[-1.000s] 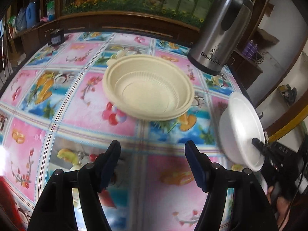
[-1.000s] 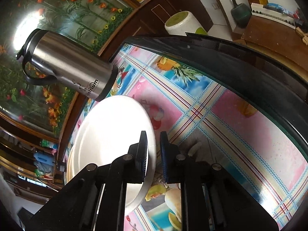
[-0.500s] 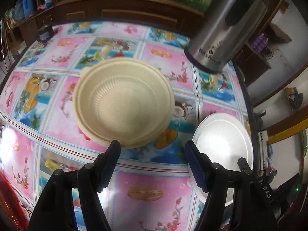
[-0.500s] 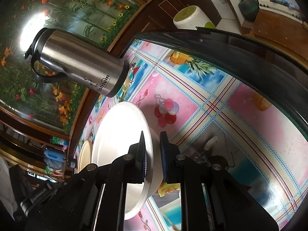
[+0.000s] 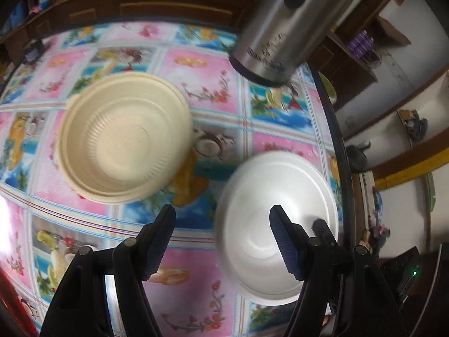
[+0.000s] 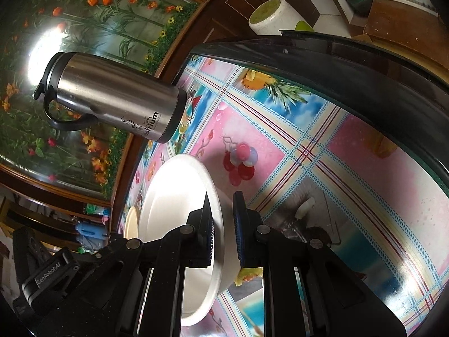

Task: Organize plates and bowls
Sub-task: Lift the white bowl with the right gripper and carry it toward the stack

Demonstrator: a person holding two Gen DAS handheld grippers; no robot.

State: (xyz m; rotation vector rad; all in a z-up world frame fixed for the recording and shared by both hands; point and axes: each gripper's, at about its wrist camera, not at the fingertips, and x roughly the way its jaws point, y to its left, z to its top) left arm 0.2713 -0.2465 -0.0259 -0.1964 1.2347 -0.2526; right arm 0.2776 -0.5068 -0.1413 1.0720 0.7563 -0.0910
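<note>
The white foam bowl, smooth and thin-walled, has swung from steeply tilted a second ago to nearly level over the tablecloth, its rim pinched in the right gripper, so setting down or stacking looks close. The ribbed cream bowls, seemingly nested, now sit ahead-left of the wide-open, empty left gripper, with the steel flask beyond.

Round desk with dark rim, covered in pink-and-blue fruit-print tablecloth. Steel thermos jug stands on it. Dark wooden cabinet behind, flower mural above it with bright glare. White walls, brown shelving right side.
</note>
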